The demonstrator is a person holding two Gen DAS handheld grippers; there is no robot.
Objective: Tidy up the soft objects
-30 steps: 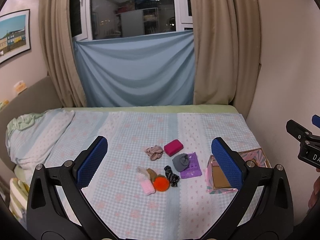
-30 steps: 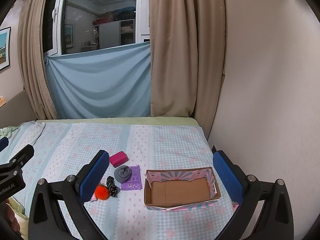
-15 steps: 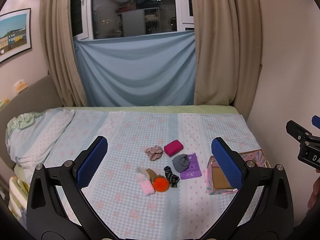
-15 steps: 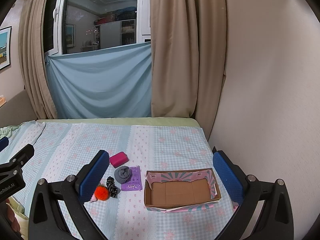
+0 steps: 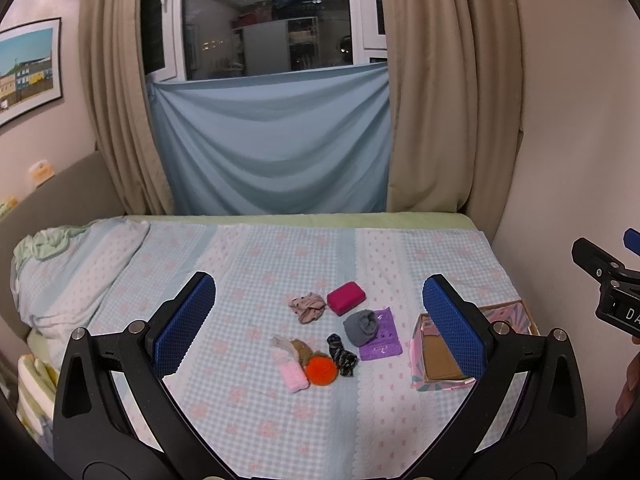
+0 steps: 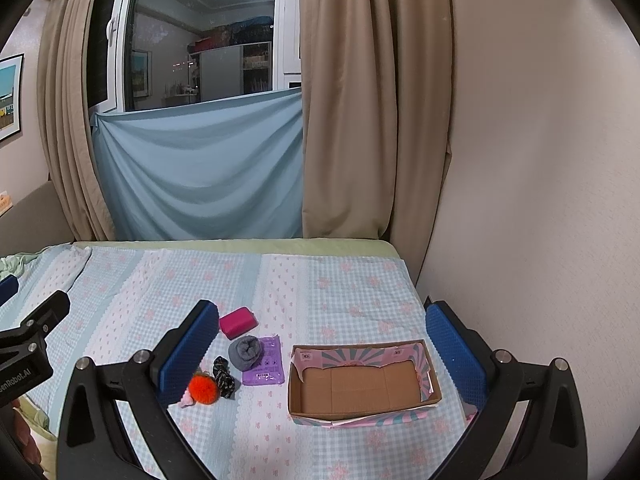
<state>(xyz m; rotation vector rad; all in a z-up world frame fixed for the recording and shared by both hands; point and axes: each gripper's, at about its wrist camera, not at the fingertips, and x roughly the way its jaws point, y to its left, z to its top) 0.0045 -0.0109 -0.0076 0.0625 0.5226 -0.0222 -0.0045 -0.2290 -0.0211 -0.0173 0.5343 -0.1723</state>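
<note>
Several small soft things lie clustered on the checked bedspread: a magenta pad point(image 5: 346, 297), a beige cloth point(image 5: 307, 307), a grey rolled sock point(image 5: 361, 326) on a purple packet point(image 5: 382, 340), a dark patterned sock point(image 5: 341, 354), an orange pom-pom point(image 5: 321, 369), a pink roll point(image 5: 294, 376). To their right stands an empty cardboard box point(image 6: 362, 384) with a pink patterned rim. My left gripper point(image 5: 319, 322) hangs open well above the cluster. Over the box's left side, my right gripper point(image 6: 322, 350) is open too, holding nothing.
The bed point(image 5: 280, 252) meets a wall point(image 6: 540, 200) on the right and curtains point(image 5: 432, 100) with a blue sheet point(image 5: 272, 144) at the back. A pillow point(image 5: 68, 264) lies at the left. A hand shows at the right edge of the left wrist view.
Both views have drifted only slightly; the objects sit marginally lower in the left view. Nothing on the bed has moved and both grippers stay open.
</note>
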